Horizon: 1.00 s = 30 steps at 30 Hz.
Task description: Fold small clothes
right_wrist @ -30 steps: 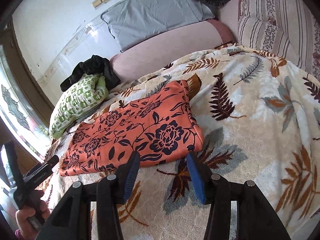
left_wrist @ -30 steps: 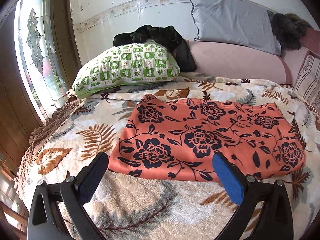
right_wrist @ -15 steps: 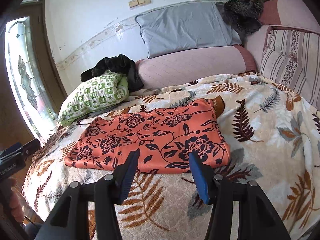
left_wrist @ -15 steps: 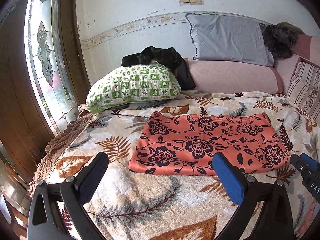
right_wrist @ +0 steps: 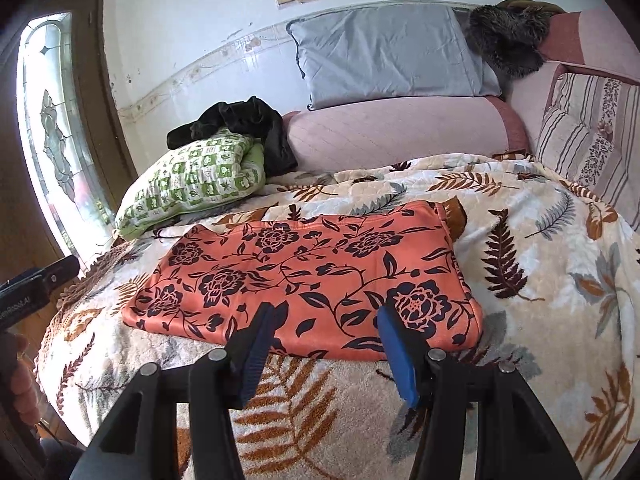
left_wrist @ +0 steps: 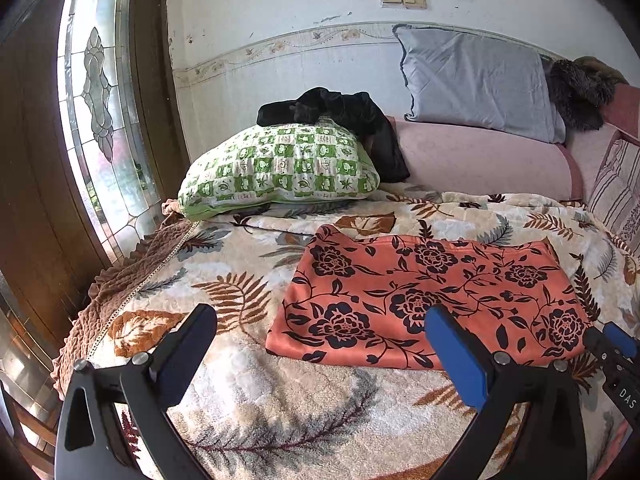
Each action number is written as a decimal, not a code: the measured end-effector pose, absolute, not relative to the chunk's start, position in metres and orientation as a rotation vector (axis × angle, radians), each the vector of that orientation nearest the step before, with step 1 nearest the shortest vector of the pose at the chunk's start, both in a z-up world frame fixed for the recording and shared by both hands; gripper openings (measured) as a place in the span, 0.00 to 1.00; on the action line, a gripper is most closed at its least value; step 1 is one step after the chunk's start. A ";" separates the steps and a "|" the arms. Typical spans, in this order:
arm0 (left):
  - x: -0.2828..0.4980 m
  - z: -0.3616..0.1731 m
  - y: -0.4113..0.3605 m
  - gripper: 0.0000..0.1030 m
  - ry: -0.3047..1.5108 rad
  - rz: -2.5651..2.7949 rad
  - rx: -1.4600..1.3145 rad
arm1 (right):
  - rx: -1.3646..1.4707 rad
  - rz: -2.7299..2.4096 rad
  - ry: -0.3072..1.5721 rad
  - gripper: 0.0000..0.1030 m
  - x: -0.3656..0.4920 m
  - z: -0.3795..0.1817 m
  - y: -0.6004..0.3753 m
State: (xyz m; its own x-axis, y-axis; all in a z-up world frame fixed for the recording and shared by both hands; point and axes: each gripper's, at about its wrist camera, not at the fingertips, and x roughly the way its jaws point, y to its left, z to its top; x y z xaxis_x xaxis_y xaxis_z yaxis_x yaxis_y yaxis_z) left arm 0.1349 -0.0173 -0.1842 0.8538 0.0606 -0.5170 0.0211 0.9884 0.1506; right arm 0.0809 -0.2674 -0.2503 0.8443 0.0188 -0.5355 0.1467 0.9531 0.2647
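Note:
An orange garment with dark flowers [left_wrist: 432, 300] [right_wrist: 312, 276] lies folded into a flat rectangle on the leaf-patterned blanket [left_wrist: 280, 400] [right_wrist: 540, 280]. My left gripper [left_wrist: 320, 336] hovers in front of the garment's near left corner, jaws wide apart and empty. My right gripper [right_wrist: 326, 330] hangs just before the garment's near edge, jaws apart with nothing between them. The right gripper's tip [left_wrist: 618, 352] shows at the right edge of the left wrist view. The left gripper's body [right_wrist: 32, 292] and a hand [right_wrist: 20, 380] show at the left edge of the right wrist view.
A green checked pillow [left_wrist: 280, 168] [right_wrist: 192, 180] with a black garment [left_wrist: 340, 120] [right_wrist: 240, 124] draped on it lies behind. A grey pillow [left_wrist: 476, 84] [right_wrist: 384, 56], a pink bolster [right_wrist: 400, 132] and a striped cushion [right_wrist: 592, 140] line the back. A stained-glass window [left_wrist: 100, 120] stands left.
Both grippers have drawn back and risen from the garment, which now looks smaller and farther off. The right wrist has rolled level. The garment lies unmoved.

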 end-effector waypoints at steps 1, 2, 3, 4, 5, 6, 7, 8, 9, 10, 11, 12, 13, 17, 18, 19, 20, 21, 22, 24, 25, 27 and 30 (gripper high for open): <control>0.140 -0.186 -0.017 1.00 0.552 0.020 0.151 | 0.319 -0.065 0.571 0.55 0.088 -0.252 -0.269; 0.145 -0.188 -0.017 1.00 0.557 0.019 0.147 | 0.334 -0.066 0.582 0.55 0.095 -0.255 -0.271; 0.150 -0.190 -0.016 1.00 0.562 0.021 0.142 | 0.343 -0.077 0.595 0.55 0.103 -0.257 -0.273; 0.155 -0.193 -0.016 1.00 0.568 0.027 0.138 | 0.353 -0.085 0.608 0.55 0.111 -0.260 -0.274; 0.161 -0.196 -0.015 1.00 0.576 0.030 0.133 | 0.363 -0.087 0.617 0.55 0.119 -0.264 -0.276; 0.167 -0.200 -0.015 1.00 0.585 0.031 0.126 | 0.366 -0.093 0.632 0.55 0.127 -0.267 -0.277; 0.173 -0.204 -0.013 1.00 0.592 0.034 0.119 | 0.368 -0.103 0.647 0.55 0.134 -0.271 -0.278; 0.179 -0.209 -0.012 1.00 0.601 0.040 0.113 | 0.375 -0.107 0.661 0.55 0.141 -0.276 -0.280; 0.186 -0.215 -0.011 1.00 0.612 0.041 0.107 | 0.382 -0.106 0.677 0.55 0.147 -0.280 -0.281; 0.193 -0.222 -0.010 1.00 0.626 0.040 0.100 | 0.389 -0.109 0.697 0.55 0.153 -0.284 -0.282; 0.200 -0.230 -0.009 1.00 0.643 0.041 0.093 | 0.397 -0.115 0.716 0.55 0.159 -0.288 -0.283; 0.207 -0.238 -0.008 1.00 0.663 0.044 0.087 | 0.406 -0.117 0.730 0.55 0.163 -0.292 -0.284; 0.215 -0.247 -0.007 1.00 0.689 0.041 0.080 | 0.412 -0.119 0.746 0.55 0.167 -0.296 -0.283; 0.241 -0.277 -0.006 1.00 0.787 0.035 0.056 | 0.410 -0.140 0.839 0.55 0.184 -0.315 -0.282; 0.247 -0.284 -0.005 1.00 0.816 0.044 0.056 | 0.409 -0.145 0.884 0.56 0.189 -0.324 -0.282; 0.252 -0.293 -0.004 1.00 0.840 0.059 0.060 | 0.408 -0.146 0.892 0.56 0.190 -0.328 -0.283; 0.258 -0.302 -0.003 1.00 0.872 0.066 0.067 | 0.405 -0.148 0.875 0.56 0.188 -0.328 -0.283; 0.264 -0.312 -0.002 1.00 0.919 0.064 0.067 | 0.395 -0.143 0.875 0.56 0.187 -0.326 -0.282; 0.267 -0.317 0.002 1.00 0.946 0.060 0.048 | 0.386 -0.138 0.877 0.56 0.186 -0.325 -0.281; 0.261 -0.310 0.005 1.00 0.905 0.057 0.029 | 0.407 -0.122 0.834 0.56 0.178 -0.317 -0.283; 0.257 -0.305 0.004 1.00 0.881 0.068 0.052 | 0.403 -0.115 0.801 0.56 0.171 -0.311 -0.282; 0.247 -0.295 -0.001 1.00 0.827 0.085 0.099 | 0.352 -0.131 0.746 0.56 0.160 -0.297 -0.278; 0.228 -0.277 -0.008 1.00 0.733 0.050 0.132 | 0.319 -0.117 0.707 0.56 0.144 -0.282 -0.275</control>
